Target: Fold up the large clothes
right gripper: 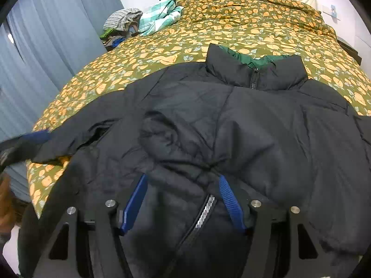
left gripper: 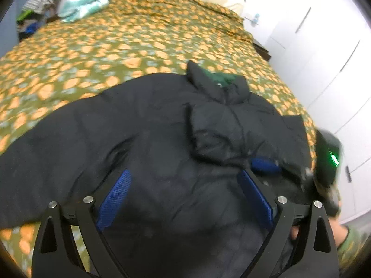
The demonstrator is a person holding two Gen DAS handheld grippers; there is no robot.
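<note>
**One sleeve in, most of the fold still to come**

The black puffer jacket (right gripper: 231,120) lay front-up across the near part of the bed (right gripper: 208,30), on the floral cover, its collar pointing toward the pillows and the zip partly done up. One sleeve (right gripper: 176,143) had been brought over the chest and rested there in a rumpled heap. The other sleeve (left gripper: 46,139) was spread flat out to the side, unfolded, and the hem end hung toward the camera, not yet turned up.

The right tool (right gripper: 183,185) hovered just over the folded sleeve's cuff with its blue pads apart and nothing pinched between them; the cloth lay loose under the gap, so it had let go. The left tool (left gripper: 185,185) was likewise spread wide above the jacket body, gripping nothing, in a blurred view.

By my reading, the fold was at an early stage: one sleeve placed, the second sleeve next, then the body doubled over from hem to collar. The padding looked bulky and springy, so the placed sleeve might creep back. A heap of other clothes (right gripper: 123,23) sat at the far corner of the bed.
</note>
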